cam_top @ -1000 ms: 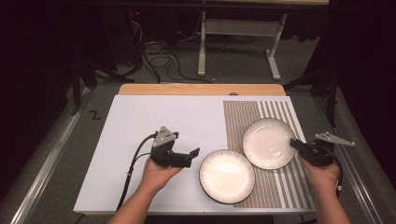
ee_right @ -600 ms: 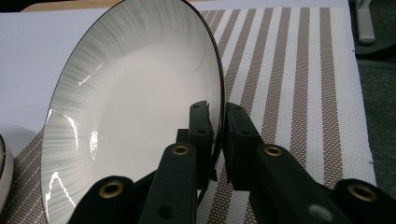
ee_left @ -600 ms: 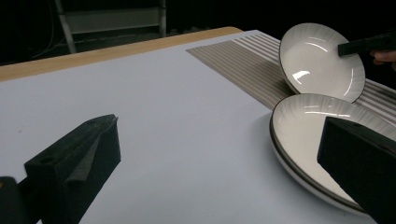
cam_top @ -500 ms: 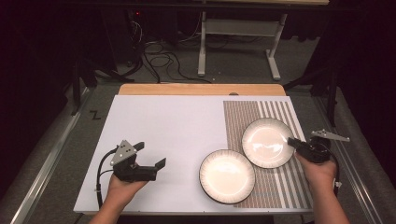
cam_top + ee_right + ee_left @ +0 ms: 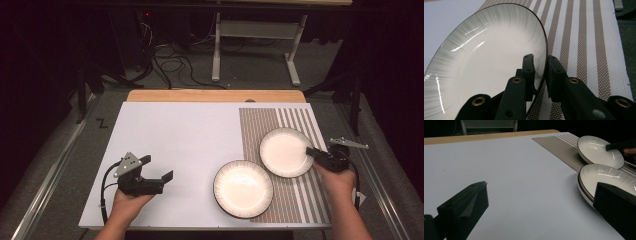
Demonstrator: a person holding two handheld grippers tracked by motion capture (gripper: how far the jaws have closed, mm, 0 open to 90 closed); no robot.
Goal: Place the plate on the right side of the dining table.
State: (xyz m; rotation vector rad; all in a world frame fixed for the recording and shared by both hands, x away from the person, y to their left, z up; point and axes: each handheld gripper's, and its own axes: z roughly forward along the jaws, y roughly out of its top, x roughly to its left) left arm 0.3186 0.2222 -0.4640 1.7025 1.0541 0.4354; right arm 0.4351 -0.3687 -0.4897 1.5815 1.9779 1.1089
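- The far plate (image 5: 284,151) lies on the striped mat (image 5: 320,200), its near-left edge resting on the rim of the near plate (image 5: 243,188); in the left gripper view this far plate (image 5: 599,151) sits tilted, propped on its neighbour (image 5: 610,180)
- The right gripper (image 5: 540,61) has one jaw inside the far plate's (image 5: 486,62) bowl and one outside, straddling the rim on the side away from the near plate
- Its jaws have just been opening a little: a thin gap shows on each side of the rim, so I read the pinch as slackened, with the rim between the pads but no longer pressed
- Seen from above, the right gripper (image 5: 314,152) has hardly shifted against the far plate over the last second
- The left gripper (image 5: 159,170) was just beside the near plate a second ago; now it is well apart from it, out over the bare white part of the table (image 5: 180,135), jaws spread wide with nothing between them (image 5: 537,202)
- What this suggests: the far plate has been set down overlapping the near one and is being let go, while the left hand has backed off from the near plate; the right hand's likely next move is to draw back off the rim
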